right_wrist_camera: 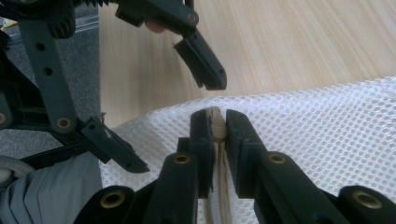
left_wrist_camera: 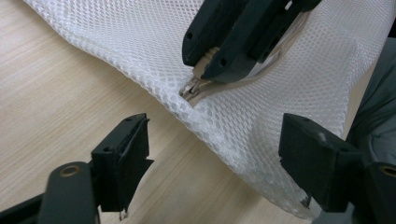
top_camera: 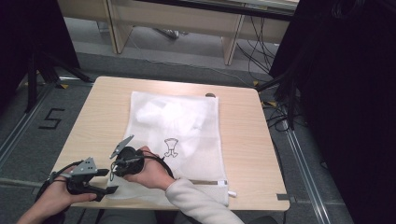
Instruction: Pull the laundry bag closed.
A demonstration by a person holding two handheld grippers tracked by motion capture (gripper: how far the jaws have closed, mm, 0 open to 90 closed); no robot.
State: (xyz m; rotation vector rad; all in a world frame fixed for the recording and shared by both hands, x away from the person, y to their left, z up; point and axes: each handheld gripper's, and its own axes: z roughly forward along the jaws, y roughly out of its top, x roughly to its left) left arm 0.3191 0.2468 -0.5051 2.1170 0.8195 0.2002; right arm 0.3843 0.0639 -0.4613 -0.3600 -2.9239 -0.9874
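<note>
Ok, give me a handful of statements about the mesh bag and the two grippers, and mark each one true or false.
1. The right gripper is shut on the beige zipper end at the corner of the white mesh laundry bag. True.
2. The left gripper is clamped on the bag. False: its jaws stand apart on either side of the bag's edge, pressing on nothing.
3. The bag lies on a light wooden table. True.
4. The bag is plain, with no marking. False: a small dark line drawing shows on it.
5. The two grippers work at opposite ends of the table. False: both are close together at the bag's near left corner.
</note>
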